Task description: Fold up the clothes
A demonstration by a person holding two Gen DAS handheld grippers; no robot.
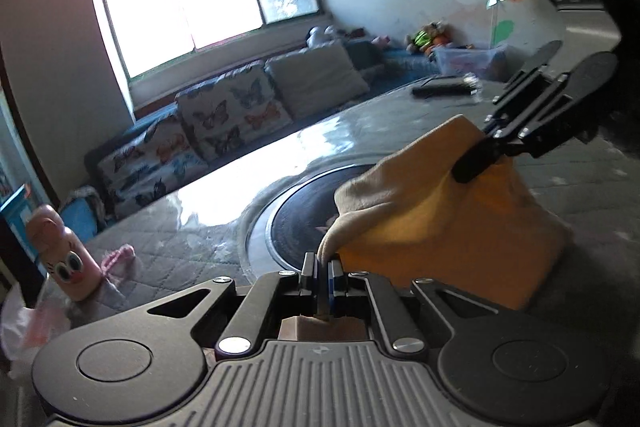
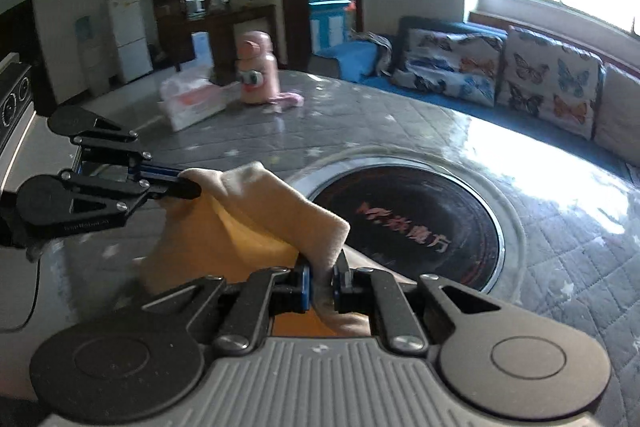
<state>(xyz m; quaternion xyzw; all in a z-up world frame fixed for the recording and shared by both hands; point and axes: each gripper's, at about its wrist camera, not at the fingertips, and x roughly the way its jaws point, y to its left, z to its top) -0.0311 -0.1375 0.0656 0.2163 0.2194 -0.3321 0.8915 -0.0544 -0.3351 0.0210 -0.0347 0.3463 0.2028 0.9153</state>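
A yellow-beige cloth (image 1: 448, 211) hangs lifted above the grey quilted table (image 1: 168, 247), held at two corners. My left gripper (image 1: 323, 263) is shut on one corner, pinched between its pads. My right gripper (image 1: 476, 163) shows at the upper right of the left wrist view, shut on the other corner. In the right wrist view the right gripper (image 2: 323, 273) clamps a fold of the cloth (image 2: 256, 227), and the left gripper (image 2: 188, 187) holds the far corner at the left. The cloth sags between the two grips.
A black round inset plate (image 2: 420, 227) sits in the middle of the table. A pink cartoon bottle (image 2: 256, 75) and a white plastic bag (image 2: 192, 103) stand at the far side. A black remote-like object (image 1: 444, 89) lies far off. A butterfly-cushioned sofa (image 1: 224, 123) runs behind.
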